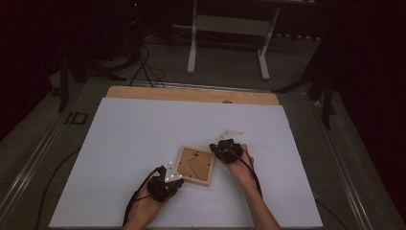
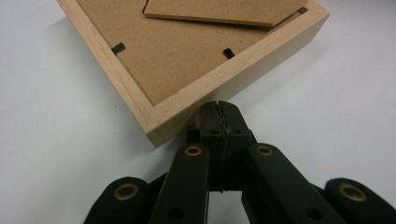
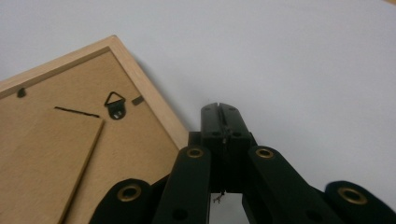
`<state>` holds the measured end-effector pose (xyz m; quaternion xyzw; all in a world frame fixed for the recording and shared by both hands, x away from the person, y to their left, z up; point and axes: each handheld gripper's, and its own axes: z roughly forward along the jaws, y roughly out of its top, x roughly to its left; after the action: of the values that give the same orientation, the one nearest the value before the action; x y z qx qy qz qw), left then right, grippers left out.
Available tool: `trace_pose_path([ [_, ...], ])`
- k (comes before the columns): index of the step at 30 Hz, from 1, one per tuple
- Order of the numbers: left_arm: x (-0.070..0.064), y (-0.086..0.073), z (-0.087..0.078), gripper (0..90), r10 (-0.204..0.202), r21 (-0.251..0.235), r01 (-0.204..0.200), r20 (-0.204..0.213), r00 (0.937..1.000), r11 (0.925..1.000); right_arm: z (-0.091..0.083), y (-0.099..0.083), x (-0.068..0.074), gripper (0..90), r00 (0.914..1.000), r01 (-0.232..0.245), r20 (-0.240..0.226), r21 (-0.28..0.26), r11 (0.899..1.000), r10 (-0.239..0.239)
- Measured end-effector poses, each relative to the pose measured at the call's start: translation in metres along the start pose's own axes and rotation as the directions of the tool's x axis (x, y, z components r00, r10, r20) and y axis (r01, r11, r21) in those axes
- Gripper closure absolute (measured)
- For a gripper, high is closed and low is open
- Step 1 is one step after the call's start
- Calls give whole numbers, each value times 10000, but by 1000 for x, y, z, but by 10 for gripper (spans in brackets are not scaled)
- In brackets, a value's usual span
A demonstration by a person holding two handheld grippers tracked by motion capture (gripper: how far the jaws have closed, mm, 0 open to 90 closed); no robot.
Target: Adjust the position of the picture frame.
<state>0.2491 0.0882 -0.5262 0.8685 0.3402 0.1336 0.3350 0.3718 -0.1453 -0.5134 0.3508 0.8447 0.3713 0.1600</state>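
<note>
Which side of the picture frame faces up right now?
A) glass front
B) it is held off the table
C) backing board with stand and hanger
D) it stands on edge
C: the picture frame lies flat on the white table, brown backing board up, with the triangular hanger and the fold-out stand showing; both grippers sit shut beside it.

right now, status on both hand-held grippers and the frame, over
Left hand-held gripper shut, tips at the frame's near edge. Right hand-held gripper shut, beside the frame. Wooden picture frame face down, flat on the white table. Nothing in the way.
</note>
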Motion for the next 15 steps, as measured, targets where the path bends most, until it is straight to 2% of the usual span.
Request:
trace_pose_path([
  [8,4,1,1,896,-87,39,88,-169,9998,10000,0,0,-1,900,10000,-46,12,163,9999,46],
  [15,14,4,5,896,-419,10,420,-521,9978,9991,-7,-5,-4,900,9999,-133,-19,251,9996,134],
])
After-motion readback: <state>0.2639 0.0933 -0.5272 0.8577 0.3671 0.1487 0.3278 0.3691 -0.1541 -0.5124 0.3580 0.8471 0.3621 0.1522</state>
